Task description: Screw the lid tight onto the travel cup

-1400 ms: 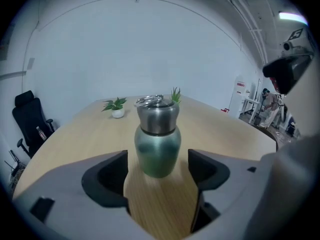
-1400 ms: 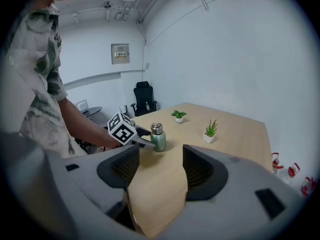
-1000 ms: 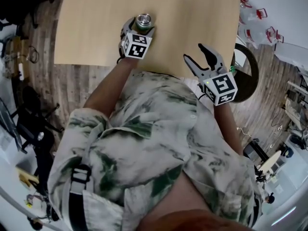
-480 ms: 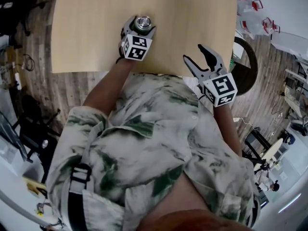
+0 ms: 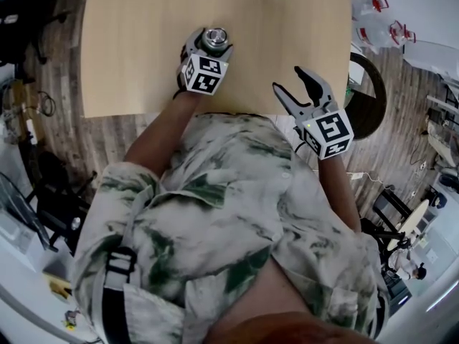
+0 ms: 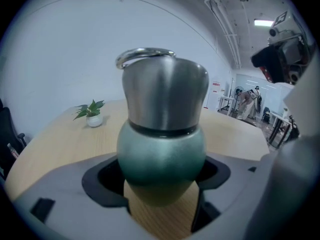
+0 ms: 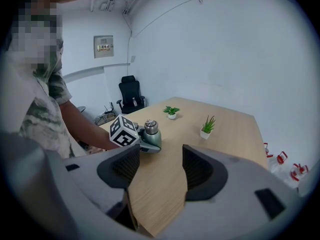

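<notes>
A green travel cup [image 6: 161, 156] with a steel lid [image 6: 165, 96] on top stands upright on the wooden table [image 5: 143, 56]. My left gripper [image 5: 209, 49] is shut on the cup's green body, jaws on either side. The head view shows the lid's top [image 5: 214, 37] just beyond the gripper's marker cube. From the right gripper view the cup [image 7: 151, 136] is seen held at mid-table. My right gripper [image 5: 294, 84] stands open over the table's near edge, nothing between its jaws, well right of the cup.
Two small potted plants [image 7: 171, 112] [image 7: 206, 126] stand farther back on the table. One plant [image 6: 91, 114] shows behind the cup. A black office chair [image 7: 131, 96] is beyond the table's far end. A round dark stool [image 5: 367, 102] sits on the floor at right.
The left gripper and cup have shifted very slightly in the view; the right gripper stays open in the same place.
</notes>
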{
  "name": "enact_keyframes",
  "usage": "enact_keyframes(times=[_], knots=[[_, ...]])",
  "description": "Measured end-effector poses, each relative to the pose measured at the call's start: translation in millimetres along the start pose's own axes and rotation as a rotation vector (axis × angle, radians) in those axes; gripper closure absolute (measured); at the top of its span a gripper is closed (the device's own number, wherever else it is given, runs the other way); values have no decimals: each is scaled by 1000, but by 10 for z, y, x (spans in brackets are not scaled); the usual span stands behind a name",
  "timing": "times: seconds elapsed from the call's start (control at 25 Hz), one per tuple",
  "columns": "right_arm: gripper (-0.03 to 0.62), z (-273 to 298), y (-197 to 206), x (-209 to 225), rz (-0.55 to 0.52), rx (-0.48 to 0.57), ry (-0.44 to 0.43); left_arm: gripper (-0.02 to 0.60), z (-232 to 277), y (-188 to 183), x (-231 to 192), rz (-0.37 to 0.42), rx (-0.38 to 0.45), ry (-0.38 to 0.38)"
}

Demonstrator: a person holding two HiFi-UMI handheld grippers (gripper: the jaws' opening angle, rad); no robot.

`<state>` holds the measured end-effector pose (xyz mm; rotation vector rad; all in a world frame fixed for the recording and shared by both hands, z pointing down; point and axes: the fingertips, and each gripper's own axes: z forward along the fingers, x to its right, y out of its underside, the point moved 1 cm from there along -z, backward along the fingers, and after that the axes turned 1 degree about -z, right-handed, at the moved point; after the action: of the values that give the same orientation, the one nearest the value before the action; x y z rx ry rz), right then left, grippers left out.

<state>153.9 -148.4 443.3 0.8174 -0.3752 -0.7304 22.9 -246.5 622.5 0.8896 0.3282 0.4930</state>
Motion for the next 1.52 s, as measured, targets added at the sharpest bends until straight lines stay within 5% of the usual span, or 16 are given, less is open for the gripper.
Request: enact_keyframes(times=[0.48, 0.84, 1.52], knots=[[322, -32, -382, -97, -62, 111, -38, 206, -559, -532, 203, 89, 13, 159], [329, -51, -955, -264, -172, 202, -164, 204, -999, -945, 414, 160, -10, 313], [333, 119, -1441, -788, -313, 246, -422, 202, -1489, -1057, 552, 327, -42, 512]])
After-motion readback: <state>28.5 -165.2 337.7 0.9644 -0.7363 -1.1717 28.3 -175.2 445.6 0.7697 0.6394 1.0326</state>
